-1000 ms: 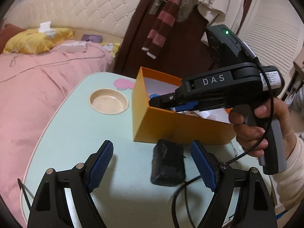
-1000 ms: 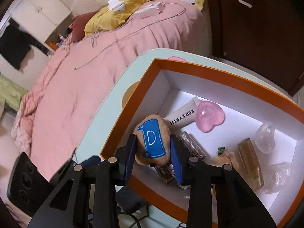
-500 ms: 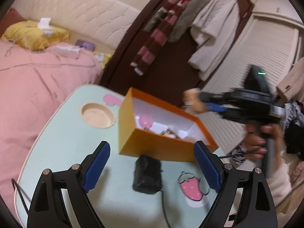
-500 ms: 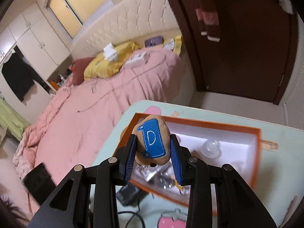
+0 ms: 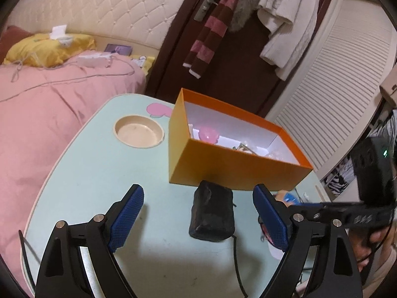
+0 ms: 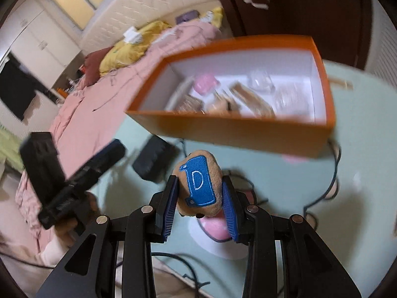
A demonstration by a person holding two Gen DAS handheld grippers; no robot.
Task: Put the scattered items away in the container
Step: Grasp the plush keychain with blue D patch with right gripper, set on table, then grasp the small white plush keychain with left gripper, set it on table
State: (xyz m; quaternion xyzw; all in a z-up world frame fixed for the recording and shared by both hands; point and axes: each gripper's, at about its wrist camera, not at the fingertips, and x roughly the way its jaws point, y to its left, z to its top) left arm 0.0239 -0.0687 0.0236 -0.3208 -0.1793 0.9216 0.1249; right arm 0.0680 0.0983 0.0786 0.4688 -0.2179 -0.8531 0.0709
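The brown plush toy (image 6: 199, 182) with a blue "D" patch sits clamped in the right gripper (image 6: 200, 200) above the table (image 5: 99, 164), the orange box (image 6: 248, 129) at twelve o'clock, while the left gripper (image 5: 198, 219) gapes wide around the black pouch (image 5: 212, 211).

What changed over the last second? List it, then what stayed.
The right gripper carried the brown plush toy up out of the orange box and back over the table, never releasing it. The left gripper stayed open; box and black pouch stayed put.
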